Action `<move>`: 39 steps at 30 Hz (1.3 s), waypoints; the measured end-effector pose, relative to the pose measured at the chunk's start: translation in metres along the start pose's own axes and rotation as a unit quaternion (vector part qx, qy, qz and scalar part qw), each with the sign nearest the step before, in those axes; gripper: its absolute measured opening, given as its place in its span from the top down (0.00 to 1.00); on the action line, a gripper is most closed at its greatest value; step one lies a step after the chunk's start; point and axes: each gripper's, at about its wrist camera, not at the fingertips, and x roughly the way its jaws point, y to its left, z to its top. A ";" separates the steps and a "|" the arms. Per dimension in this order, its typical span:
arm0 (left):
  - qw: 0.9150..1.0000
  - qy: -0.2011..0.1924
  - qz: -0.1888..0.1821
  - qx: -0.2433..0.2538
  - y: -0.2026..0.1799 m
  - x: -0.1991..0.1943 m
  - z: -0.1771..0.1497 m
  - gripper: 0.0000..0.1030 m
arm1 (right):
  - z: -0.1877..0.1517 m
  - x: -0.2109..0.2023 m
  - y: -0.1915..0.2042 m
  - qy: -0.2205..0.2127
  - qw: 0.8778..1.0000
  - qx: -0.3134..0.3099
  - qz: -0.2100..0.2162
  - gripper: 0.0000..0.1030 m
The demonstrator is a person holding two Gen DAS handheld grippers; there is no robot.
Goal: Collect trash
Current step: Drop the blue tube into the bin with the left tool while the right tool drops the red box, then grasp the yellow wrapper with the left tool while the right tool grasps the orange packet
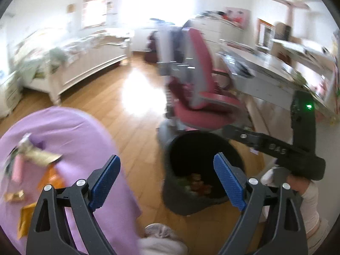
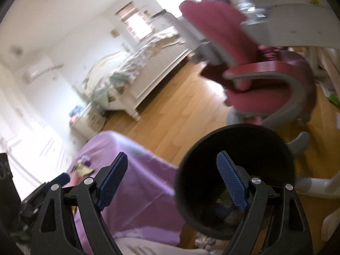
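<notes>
A black trash bin [image 1: 204,148] stands on the wood floor with wrappers at its bottom; it also shows in the right wrist view [image 2: 238,144]. Several wrappers [image 1: 38,157] lie on a round table under a purple cloth [image 1: 70,131], also in the right wrist view [image 2: 144,182]. My left gripper [image 1: 167,182] is open and empty, between the table and the bin. My right gripper [image 2: 174,180] is open and empty above the bin's rim; its body shows in the left wrist view [image 1: 276,148].
A red desk chair [image 1: 197,97] stands just behind the bin, by a white desk [image 1: 265,74] on the right. A white bed [image 1: 85,57] is at the far left. Slippered feet [image 1: 157,231] are near the bottom edge.
</notes>
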 end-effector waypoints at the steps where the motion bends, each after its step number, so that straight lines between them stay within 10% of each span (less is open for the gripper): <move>1: 1.000 -0.001 0.008 -0.011 0.014 -0.006 -0.003 0.14 | -0.002 0.004 0.010 0.006 1.000 -0.009 0.005 0.18; 10: 0.989 0.014 0.119 -0.083 0.146 -0.061 -0.059 0.14 | -0.029 0.062 0.141 0.084 0.985 -0.130 0.070 0.18; 18: 0.987 0.084 0.132 -0.030 0.199 -0.055 -0.094 0.14 | -0.070 0.135 0.258 0.154 0.947 -0.274 0.073 0.18; 34: 0.988 0.123 0.092 0.004 0.202 -0.032 -0.107 0.36 | -0.110 0.229 0.305 0.223 0.914 -0.338 0.015 0.29; 39: 0.988 0.118 0.103 0.010 0.197 -0.038 -0.111 0.50 | -0.115 0.236 0.306 0.218 0.907 -0.360 -0.003 0.47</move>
